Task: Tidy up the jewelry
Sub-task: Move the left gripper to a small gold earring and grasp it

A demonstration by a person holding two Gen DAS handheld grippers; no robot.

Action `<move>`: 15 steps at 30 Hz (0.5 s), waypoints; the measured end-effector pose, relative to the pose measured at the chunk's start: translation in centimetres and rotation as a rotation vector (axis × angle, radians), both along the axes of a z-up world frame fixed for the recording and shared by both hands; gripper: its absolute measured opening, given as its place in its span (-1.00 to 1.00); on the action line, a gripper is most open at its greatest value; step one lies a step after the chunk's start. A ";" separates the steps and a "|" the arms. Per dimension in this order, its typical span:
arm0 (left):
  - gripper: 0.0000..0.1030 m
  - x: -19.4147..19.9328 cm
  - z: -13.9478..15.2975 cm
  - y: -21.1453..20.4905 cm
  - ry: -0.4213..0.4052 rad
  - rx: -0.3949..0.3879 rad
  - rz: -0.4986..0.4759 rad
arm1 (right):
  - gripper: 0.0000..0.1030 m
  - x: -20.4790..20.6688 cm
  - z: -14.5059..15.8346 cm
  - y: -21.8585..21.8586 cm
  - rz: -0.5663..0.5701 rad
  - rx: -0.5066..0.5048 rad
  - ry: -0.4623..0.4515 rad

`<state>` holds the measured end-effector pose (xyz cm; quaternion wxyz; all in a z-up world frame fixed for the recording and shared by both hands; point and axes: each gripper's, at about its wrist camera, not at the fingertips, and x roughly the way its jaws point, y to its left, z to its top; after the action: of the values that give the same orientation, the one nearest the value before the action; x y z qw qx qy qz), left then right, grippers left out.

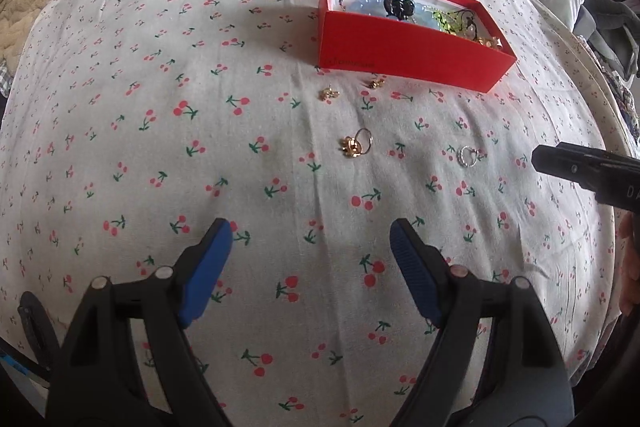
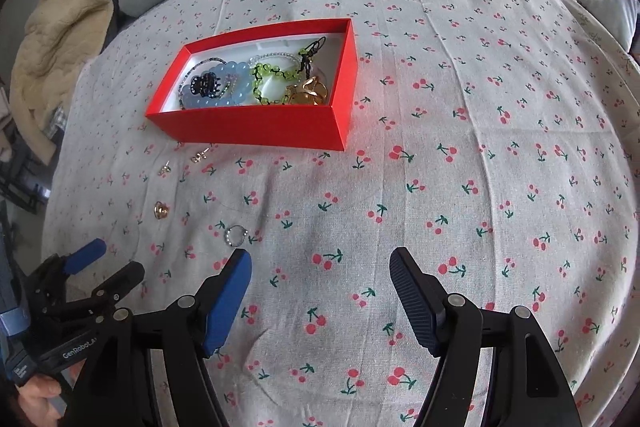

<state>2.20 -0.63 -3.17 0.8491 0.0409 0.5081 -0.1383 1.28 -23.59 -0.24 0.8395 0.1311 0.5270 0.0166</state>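
Four small pieces lie loose on the cherry-print bed sheet [image 1: 120,131] before the red box [image 1: 404,57]: two gold earrings [image 1: 329,93], a gold ring [image 1: 354,143] and a silver ring [image 2: 236,235]. Both the left hand-held gripper [image 1: 311,247] and the right hand-held gripper [image 2: 320,275] are held wide and empty. The silver ring, just beside the right one's fingertip, is best centred between the pads before they are closed.

Your left gripper [image 1: 311,235] points down with its blue fingers [image 1: 208,267] wide apart and nothing between them. Your right gripper [image 2: 320,265] is the same, open and empty, just beside the left one.
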 end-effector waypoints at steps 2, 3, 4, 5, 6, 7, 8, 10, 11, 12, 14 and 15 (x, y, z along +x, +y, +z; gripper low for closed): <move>0.58 -0.2 -0.7 0.0 -0.039 0.016 -0.016 | 0.42 -0.4 -0.6 0.3 0.009 -0.040 -0.008; 0.58 -0.4 -1.0 0.0 -0.065 0.029 -0.022 | 0.42 -0.6 -0.9 0.5 0.019 -0.064 -0.014; 0.59 -0.6 -1.1 0.0 -0.091 0.036 -0.030 | 0.42 -0.7 -1.1 0.8 0.031 -0.087 -0.018; 0.60 -0.7 -1.1 -0.1 -0.112 0.041 -0.037 | 0.42 -0.8 -1.4 1.1 0.047 -0.108 -0.021; 0.62 -0.8 -1.2 -0.1 -0.125 0.042 -0.042 | 0.42 -0.8 -1.7 1.4 0.065 -0.124 -0.023; 0.65 -0.8 -1.3 -0.1 -0.133 0.038 -0.043 | 0.42 -0.9 -2.0 1.8 0.083 -0.139 -0.023; 0.66 -0.7 -1.3 -0.1 -0.138 0.033 -0.045 | 0.44 -0.9 -2.3 2.1 0.099 -0.152 -0.021; 0.70 -0.5 -1.4 -0.2 -0.138 0.018 -0.050 | 0.51 -1.0 -2.9 2.9 0.122 -0.184 -0.019; 0.71 -0.3 -1.4 -0.2 -0.133 0.009 -0.055 | 0.56 -1.1 -3.0 3.2 0.130 -0.202 -0.028; 0.71 -0.2 -1.4 -0.3 -0.129 -0.004 -0.060 | 0.59 -1.1 -3.1 3.5 0.137 -0.218 -0.036; 0.71 0.1 -1.2 -0.6 -0.120 -0.035 -0.072 | 0.63 -1.1 -3.1 3.9 0.149 -0.234 -0.042; 0.71 0.2 -1.2 -0.8 -0.116 -0.052 -0.076 | 0.63 -1.0 -3.1 4.0 0.152 -0.234 -0.043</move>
<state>2.44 -1.41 -4.35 0.8721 0.0462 0.4523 -0.1809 0.24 -19.56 -3.38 0.8565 -0.0084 0.5157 0.0211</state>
